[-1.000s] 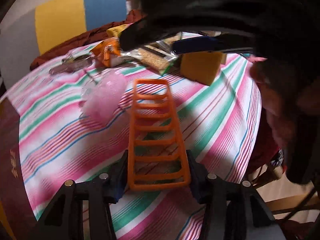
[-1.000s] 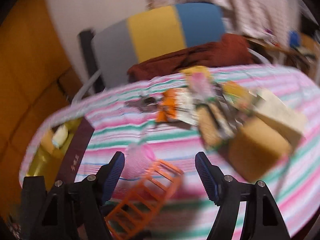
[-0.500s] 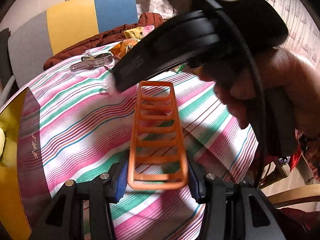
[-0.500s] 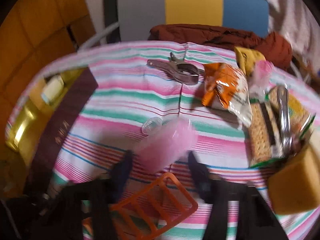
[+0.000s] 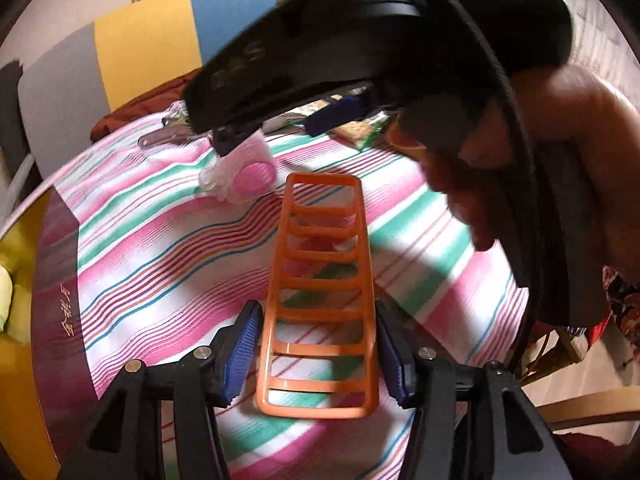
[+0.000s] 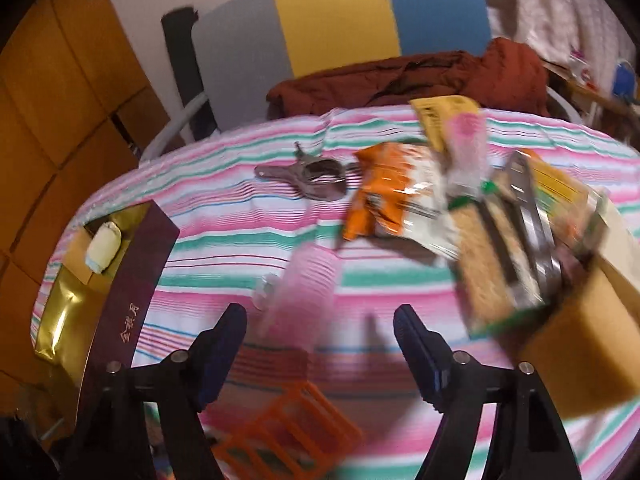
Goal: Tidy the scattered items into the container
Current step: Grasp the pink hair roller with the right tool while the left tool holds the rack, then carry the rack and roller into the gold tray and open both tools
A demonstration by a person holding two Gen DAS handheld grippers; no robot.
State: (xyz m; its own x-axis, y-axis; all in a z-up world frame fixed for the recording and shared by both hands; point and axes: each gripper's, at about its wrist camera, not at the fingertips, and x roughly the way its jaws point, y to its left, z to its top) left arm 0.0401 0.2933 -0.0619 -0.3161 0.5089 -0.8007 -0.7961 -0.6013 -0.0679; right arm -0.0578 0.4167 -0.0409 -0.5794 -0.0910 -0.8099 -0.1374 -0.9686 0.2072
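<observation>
Two hand-held grippers over a cluttered striped desk [image 6: 248, 240].

At the left edge sits one open gold-lined box [image 6: 132, 268] holding a single pale wrapped item [image 6: 104, 246]. One orange slatted rack [image 5: 320, 300] lies between the opening pads of the left hand-held gripper [image 5: 316, 350], a gap showing at the left pad. The right hand-held gripper [image 6: 320, 340], jaws spreading, frames one pink roller [image 6: 304, 292] without touching it.

I see the orange plastic ladder-shaped rack [image 5: 320, 300] at lower centre on the striped-cloth desk [image 5: 160, 240], the pink ribbed plastic cup [image 5: 250, 168] above it, the maroon-and-gold open box [image 6: 100, 280] at far left.
</observation>
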